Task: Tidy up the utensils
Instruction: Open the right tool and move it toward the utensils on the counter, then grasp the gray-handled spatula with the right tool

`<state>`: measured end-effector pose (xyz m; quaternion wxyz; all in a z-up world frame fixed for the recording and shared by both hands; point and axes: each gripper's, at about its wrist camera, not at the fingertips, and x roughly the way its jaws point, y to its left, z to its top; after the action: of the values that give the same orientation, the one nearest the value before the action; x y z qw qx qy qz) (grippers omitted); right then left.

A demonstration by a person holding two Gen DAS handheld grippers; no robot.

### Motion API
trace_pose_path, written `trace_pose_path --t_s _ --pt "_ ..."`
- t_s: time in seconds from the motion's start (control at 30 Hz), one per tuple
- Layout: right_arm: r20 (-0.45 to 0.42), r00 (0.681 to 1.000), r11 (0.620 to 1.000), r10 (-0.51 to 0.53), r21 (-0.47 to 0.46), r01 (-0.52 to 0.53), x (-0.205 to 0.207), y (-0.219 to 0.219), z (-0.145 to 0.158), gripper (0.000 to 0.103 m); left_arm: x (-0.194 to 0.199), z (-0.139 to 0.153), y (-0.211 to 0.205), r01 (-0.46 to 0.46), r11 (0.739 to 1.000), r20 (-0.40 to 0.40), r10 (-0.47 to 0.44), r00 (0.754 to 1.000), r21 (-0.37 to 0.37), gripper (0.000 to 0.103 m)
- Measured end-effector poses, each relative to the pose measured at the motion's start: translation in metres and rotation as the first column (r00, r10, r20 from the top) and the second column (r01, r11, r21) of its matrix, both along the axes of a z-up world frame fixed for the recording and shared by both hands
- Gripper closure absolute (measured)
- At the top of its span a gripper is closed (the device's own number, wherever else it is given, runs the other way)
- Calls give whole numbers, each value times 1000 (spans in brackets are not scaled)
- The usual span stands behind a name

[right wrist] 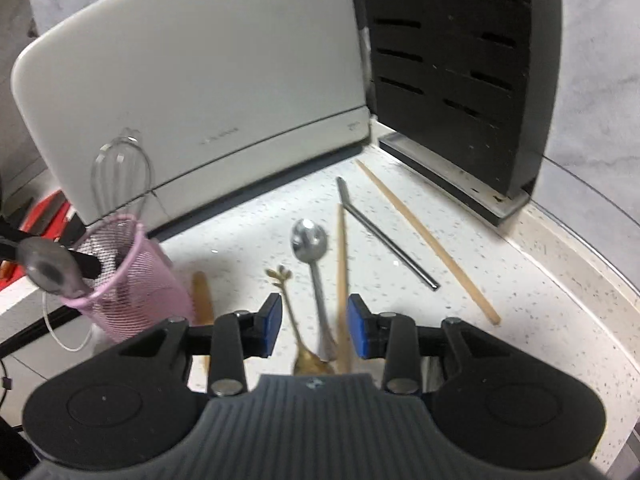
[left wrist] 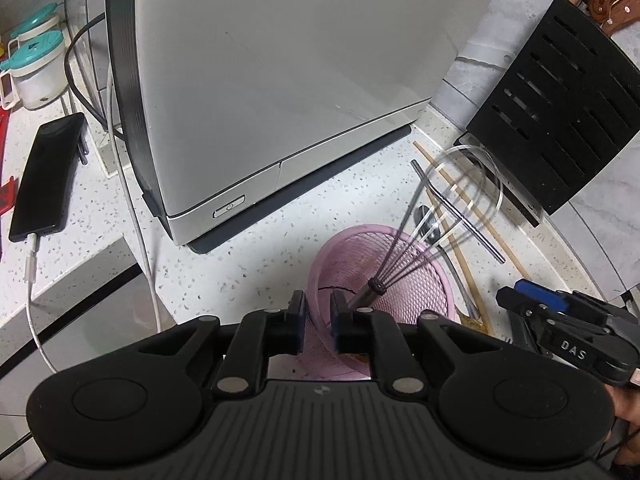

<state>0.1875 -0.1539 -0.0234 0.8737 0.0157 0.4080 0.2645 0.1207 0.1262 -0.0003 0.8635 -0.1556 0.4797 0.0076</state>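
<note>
A pink mesh utensil holder (left wrist: 400, 280) stands on the speckled counter, and a wire whisk (left wrist: 440, 208) stands in it. My left gripper (left wrist: 318, 312) straddles the holder's near rim with a narrow gap, and whether it pinches the rim is unclear. In the right wrist view the holder (right wrist: 132, 280) is at the left with the whisk (right wrist: 120, 172) in it. My right gripper (right wrist: 314, 330) is open above a silver spoon (right wrist: 310, 244), a gold leaf-handled spoon (right wrist: 288, 304) and a wooden chopstick (right wrist: 342, 280). A metal straw (right wrist: 384, 236) and a second chopstick (right wrist: 428, 244) lie beyond.
A large white appliance (left wrist: 280, 80) stands behind the holder. A black knife block (left wrist: 560, 104) stands at the right. A phone (left wrist: 48, 176) on a white cable (left wrist: 136, 216) lies at the left, with teal-lidded jars (left wrist: 36, 64) beyond. A wooden handle (right wrist: 202, 296) lies beside the holder.
</note>
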Motion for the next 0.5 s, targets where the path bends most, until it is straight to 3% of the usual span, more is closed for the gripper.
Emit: trace_pose_path --t_s 0.2,0.4,0.5 --pt "-41 999 1000 23 18 -22 3 -1 -1 68 1 -1 1 10 1000 -8 -10 1000 -25 92" --pt "-32 983 978 182 -103 -184 -22 20 5 68 0 -1 2 11 1000 -8 -12 1000 -23 92" --pt "-60 985 978 162 -124 -169 -28 14 7 68 0 -2 3 14 1000 -9 -14 1000 -27 92"
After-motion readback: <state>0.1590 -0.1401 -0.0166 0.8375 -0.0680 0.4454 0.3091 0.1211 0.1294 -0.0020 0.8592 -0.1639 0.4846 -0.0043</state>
